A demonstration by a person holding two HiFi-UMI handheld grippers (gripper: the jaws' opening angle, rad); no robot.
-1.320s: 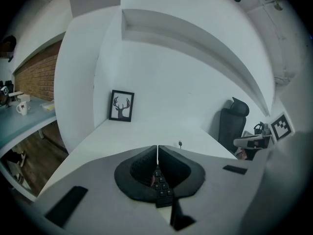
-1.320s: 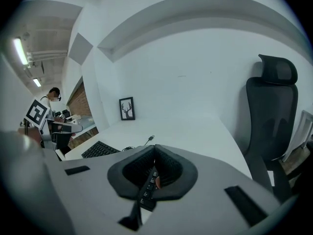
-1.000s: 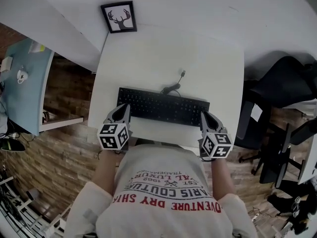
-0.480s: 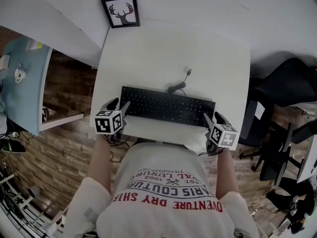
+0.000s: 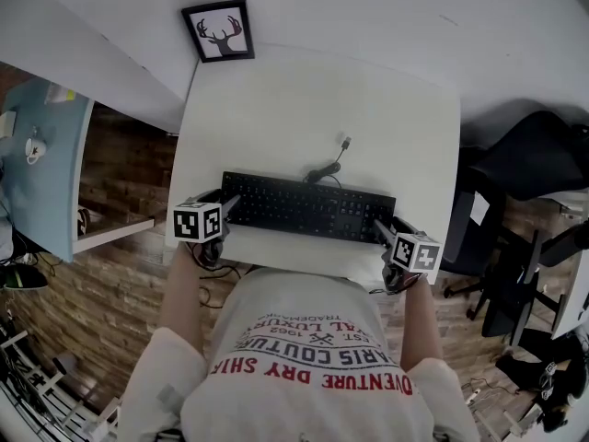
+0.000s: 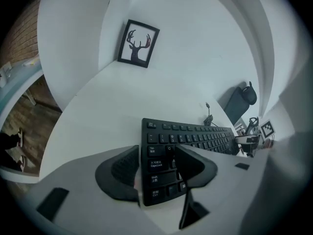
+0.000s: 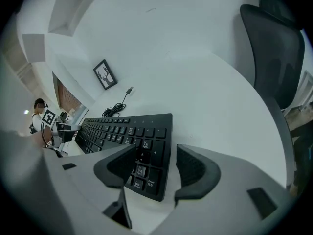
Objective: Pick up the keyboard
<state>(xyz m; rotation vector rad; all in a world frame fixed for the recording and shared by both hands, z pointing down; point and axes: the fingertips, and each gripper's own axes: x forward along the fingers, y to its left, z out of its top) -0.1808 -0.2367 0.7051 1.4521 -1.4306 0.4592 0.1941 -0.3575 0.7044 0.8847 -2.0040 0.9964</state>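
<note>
Keyboard (image 5: 308, 208) lies flat on the white table (image 5: 304, 109). My left gripper (image 6: 156, 156) and right gripper (image 7: 155, 154) straddle its ends, jaws opening, not gripping. If I close unevenly it could tilt or slip (its cable (image 5: 322, 168) trails loose behind).

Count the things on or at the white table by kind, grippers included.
Keyboard: 1
Framed deer picture: 1
Grippers: 2, left gripper and right gripper, jaws opening, a keyboard end between each pair
Total: 4

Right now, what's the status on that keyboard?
Left tool, right tool: jaws opening, straddling each end. Black corded keyboard flat on white table, ungripped. Path clear.
</note>
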